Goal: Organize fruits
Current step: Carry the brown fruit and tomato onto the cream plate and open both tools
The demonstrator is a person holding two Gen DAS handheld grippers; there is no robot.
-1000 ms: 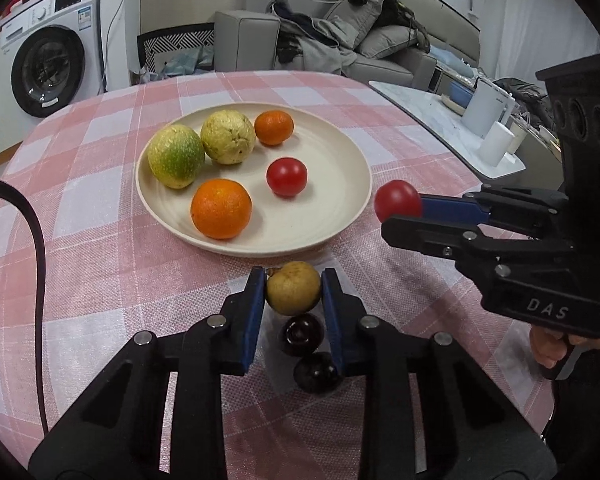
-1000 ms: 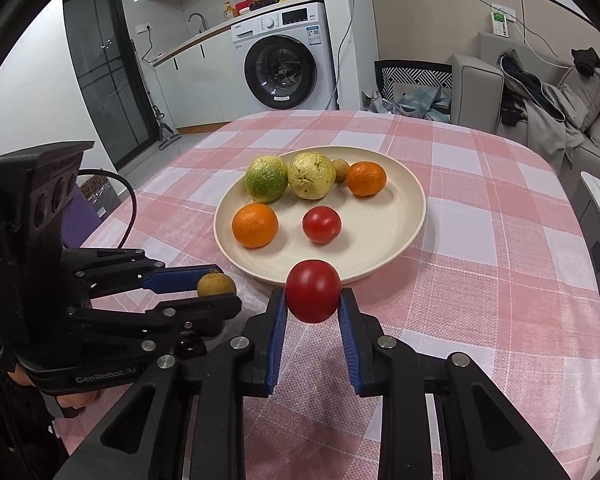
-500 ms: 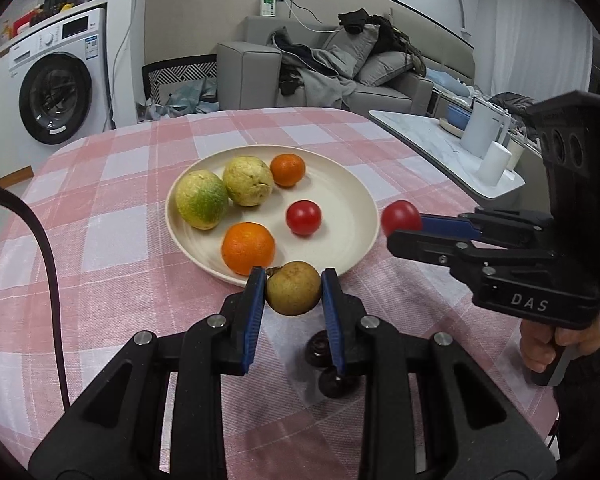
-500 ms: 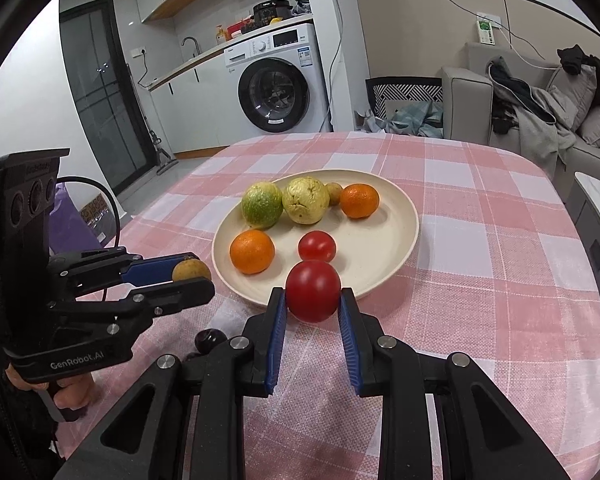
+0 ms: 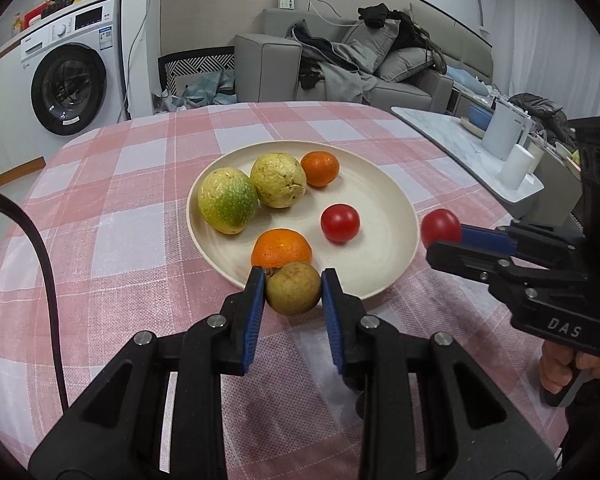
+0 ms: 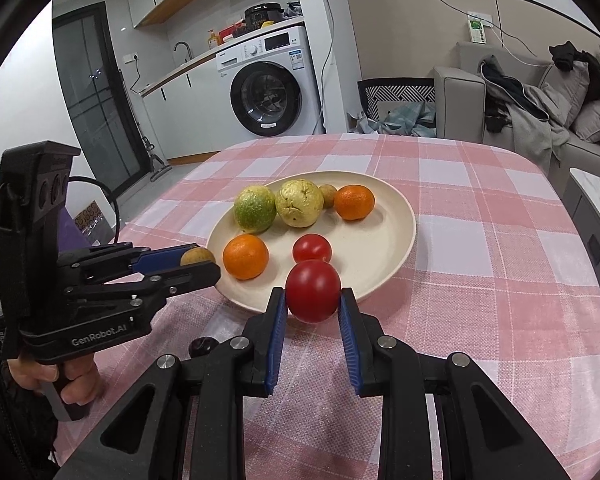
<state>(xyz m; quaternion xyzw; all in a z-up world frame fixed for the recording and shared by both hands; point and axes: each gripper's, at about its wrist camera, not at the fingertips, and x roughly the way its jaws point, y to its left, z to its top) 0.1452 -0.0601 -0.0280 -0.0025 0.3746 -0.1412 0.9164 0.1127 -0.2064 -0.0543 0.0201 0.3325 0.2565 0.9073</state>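
A cream plate (image 5: 384, 200) on the pink checked tablecloth holds a green-yellow fruit (image 5: 227, 201), a pale yellow fruit (image 5: 278, 179), two oranges (image 5: 281, 249) (image 5: 320, 168) and a red tomato (image 5: 340, 223). My left gripper (image 5: 293, 290) is shut on a brown round fruit (image 5: 293, 288), held above the plate's near rim. My right gripper (image 6: 312, 298) is shut on a red tomato (image 6: 312, 297), held above the plate's near edge (image 6: 396, 256). A small brown fruit (image 6: 328, 195) lies behind the pale one.
A dark fruit (image 6: 202, 346) lies on the cloth near the grippers. A white side table with cups (image 5: 512, 164) stands right of the table. A washing machine (image 6: 267, 84) and a sofa (image 5: 340, 64) are behind.
Both grippers have risen and moved forward towards the plate with their fruits. The dark fruits below the left gripper have dropped out of its view.
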